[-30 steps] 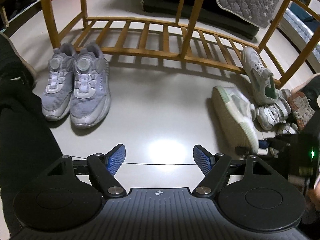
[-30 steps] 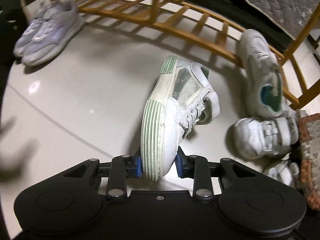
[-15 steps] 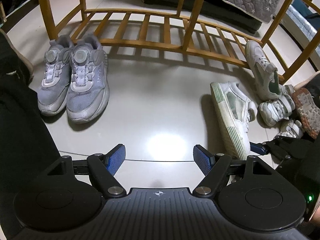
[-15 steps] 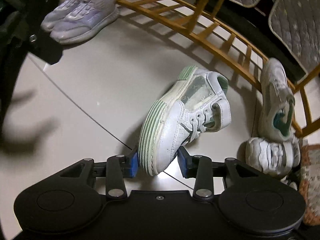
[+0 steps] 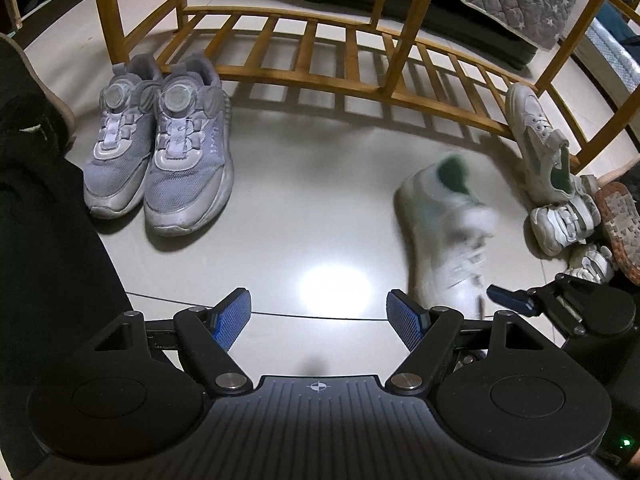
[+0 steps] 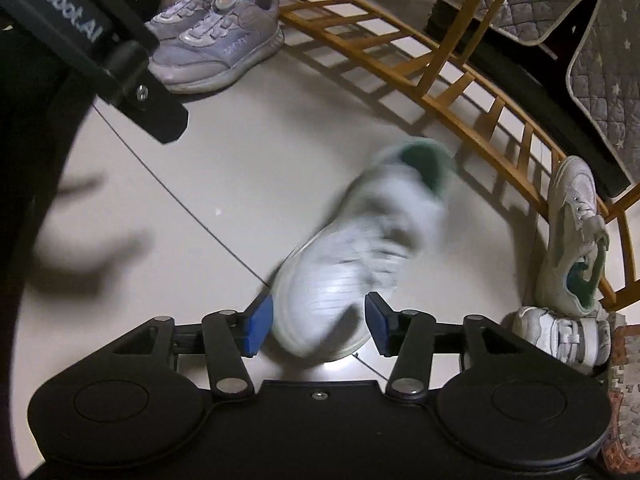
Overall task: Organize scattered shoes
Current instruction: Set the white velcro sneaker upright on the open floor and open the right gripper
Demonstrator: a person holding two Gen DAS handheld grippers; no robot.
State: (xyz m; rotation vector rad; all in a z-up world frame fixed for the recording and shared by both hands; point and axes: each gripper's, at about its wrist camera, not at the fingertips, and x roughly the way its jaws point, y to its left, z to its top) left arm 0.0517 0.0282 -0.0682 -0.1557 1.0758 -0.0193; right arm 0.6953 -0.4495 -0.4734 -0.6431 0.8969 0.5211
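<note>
Blurred shoe, cropped pile at the right edge

The white sneaker [image 6: 360,256] with the green heel lining is smeared in both views, so its laces and sole cannot be made out, nor whether the blue pads [image 6: 256,330] touch its toe. The brown-soled shoe [image 5: 620,224] is cut off by the frame edge. The small white shoes [image 5: 564,222] partly hide one another.

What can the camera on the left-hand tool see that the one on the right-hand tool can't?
Only the left view: the left gripper, jaws open on nothing, and the right gripper from the side.

Only the right view: the right gripper, its jaws just opened around the white shoe's toe; the pads look clear of it.

Both: that blurred shoe, the grey sneaker pair, the wooden rack.
</note>
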